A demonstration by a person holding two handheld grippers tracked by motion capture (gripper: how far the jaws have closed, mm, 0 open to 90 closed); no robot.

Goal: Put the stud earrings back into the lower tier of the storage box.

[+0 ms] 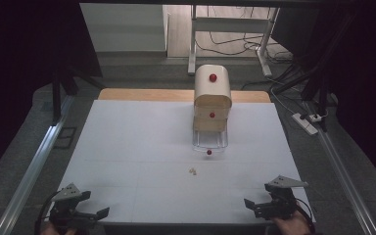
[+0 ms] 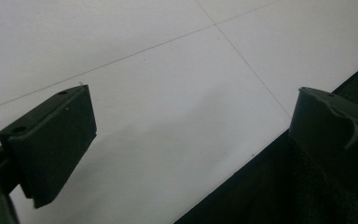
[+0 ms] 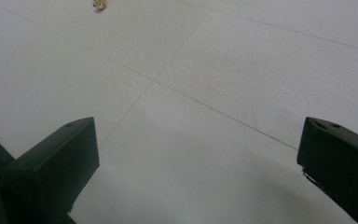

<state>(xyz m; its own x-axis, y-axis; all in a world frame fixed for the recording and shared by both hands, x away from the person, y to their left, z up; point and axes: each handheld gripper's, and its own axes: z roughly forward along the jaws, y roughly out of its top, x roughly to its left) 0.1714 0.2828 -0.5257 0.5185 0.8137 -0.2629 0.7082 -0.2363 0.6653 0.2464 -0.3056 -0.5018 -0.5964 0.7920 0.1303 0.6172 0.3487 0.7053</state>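
Two grippers, left gripper [image 1: 85,214] and right gripper [image 1: 258,208], both spread, empty. One rounded wooden drawer cabinet [image 1: 212,98], three red knobs, far; one small tan crumb [image 1: 192,171] mid-table.

No writing, label, brand mark, number or sign can be read anywhere. The white tabletop [image 1: 142,147] carries only thin seam lines, and the small wooden drawer box [image 1: 212,100] near its far edge shows plain fronts with red knobs, no lettering.
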